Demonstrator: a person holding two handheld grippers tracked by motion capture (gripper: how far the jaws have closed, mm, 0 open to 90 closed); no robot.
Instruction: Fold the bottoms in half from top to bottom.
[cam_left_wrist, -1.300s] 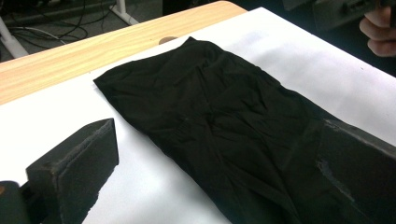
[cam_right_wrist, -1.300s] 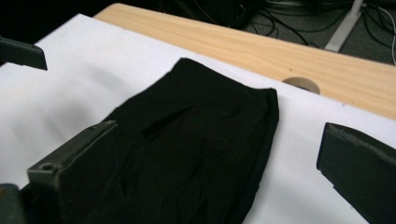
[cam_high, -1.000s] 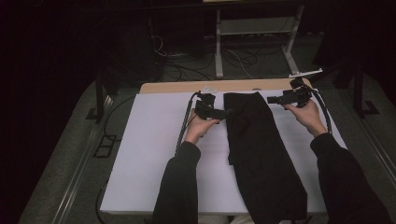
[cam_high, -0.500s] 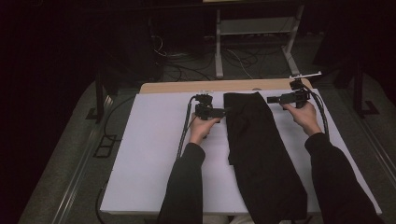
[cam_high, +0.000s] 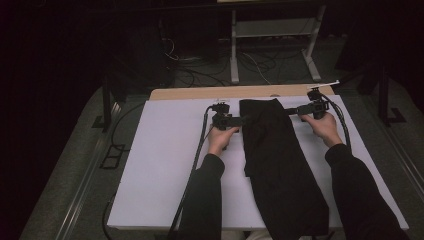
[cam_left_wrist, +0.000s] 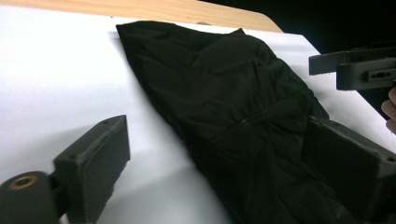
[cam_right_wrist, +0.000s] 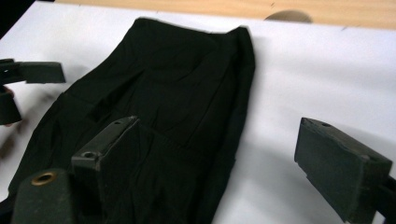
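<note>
A long black garment (cam_high: 277, 165) lies lengthwise on the white table cover (cam_high: 160, 165), its far end near the wooden edge. My left gripper (cam_high: 243, 120) sits at the garment's left edge near that far end, and my right gripper (cam_high: 291, 111) at its right edge. In the left gripper view the jaws of the left gripper (cam_left_wrist: 217, 133) stand wide, with the garment's (cam_left_wrist: 224, 93) edge between them. In the right gripper view the right gripper (cam_right_wrist: 219, 123) straddles the garment's (cam_right_wrist: 177, 79) other edge the same way. Both sets of jaws have just been closing; no pad presses on cloth.
A strip of bare wooden tabletop (cam_high: 225, 93) runs along the far side. Behind the table stands a metal rack (cam_high: 272, 35) among floor cables. A cable (cam_high: 197, 155) trails from the left gripper down the cover, beside the person's left sleeve.
Both hands have sunk a little toward the table, which brings the jaws down around the garment's two side edges. The garment itself has not moved.
</note>
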